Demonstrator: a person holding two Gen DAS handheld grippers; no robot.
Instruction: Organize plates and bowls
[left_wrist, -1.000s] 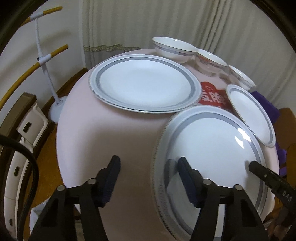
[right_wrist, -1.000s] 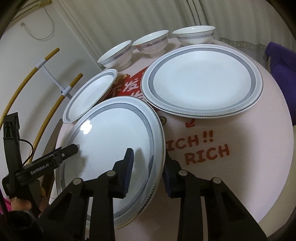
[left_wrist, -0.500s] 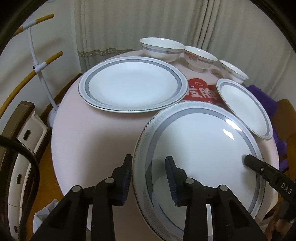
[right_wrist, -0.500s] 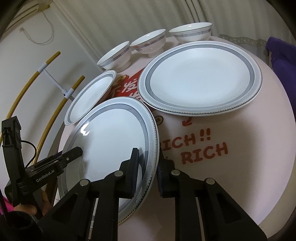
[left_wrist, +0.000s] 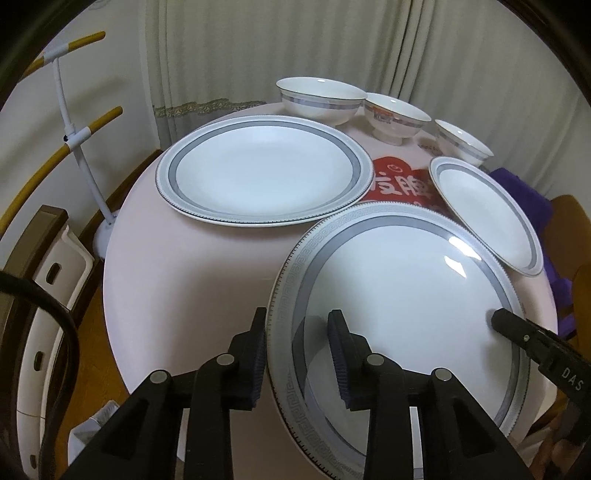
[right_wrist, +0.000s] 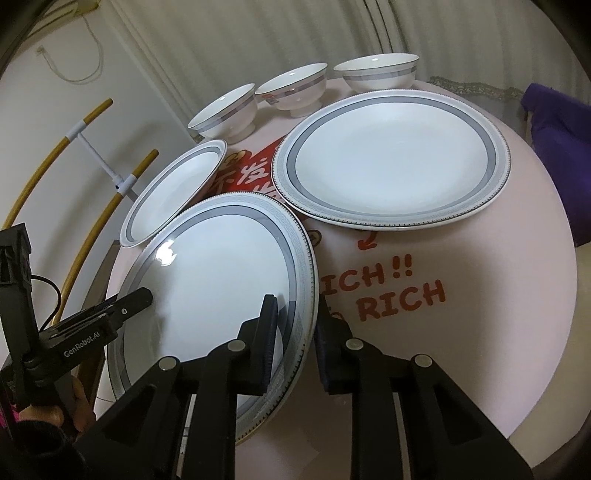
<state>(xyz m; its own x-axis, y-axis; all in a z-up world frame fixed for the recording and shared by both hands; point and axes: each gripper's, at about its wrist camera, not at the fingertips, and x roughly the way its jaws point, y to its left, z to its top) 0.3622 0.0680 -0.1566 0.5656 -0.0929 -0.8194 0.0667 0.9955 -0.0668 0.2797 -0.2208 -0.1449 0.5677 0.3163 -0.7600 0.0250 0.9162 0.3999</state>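
Near large plate sits at bench front edge. Left gripper pinches its left rim, right gripper straddles its right rim, jaws opening w/ rim between pads. Behind it: 2nd large plate; small plate overlaps its far-right rim; 3 bowls further back.

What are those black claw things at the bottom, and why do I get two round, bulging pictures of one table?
No robot here: a person holds black tongs in each hand, with a wide-angle camera on each, hence two views. The left tongs and right tongs each clamp opposite rims of the near large plate. On the round pink table also lie a second large plate, a small plate leaning on the near plate's rim, and three bowls behind.
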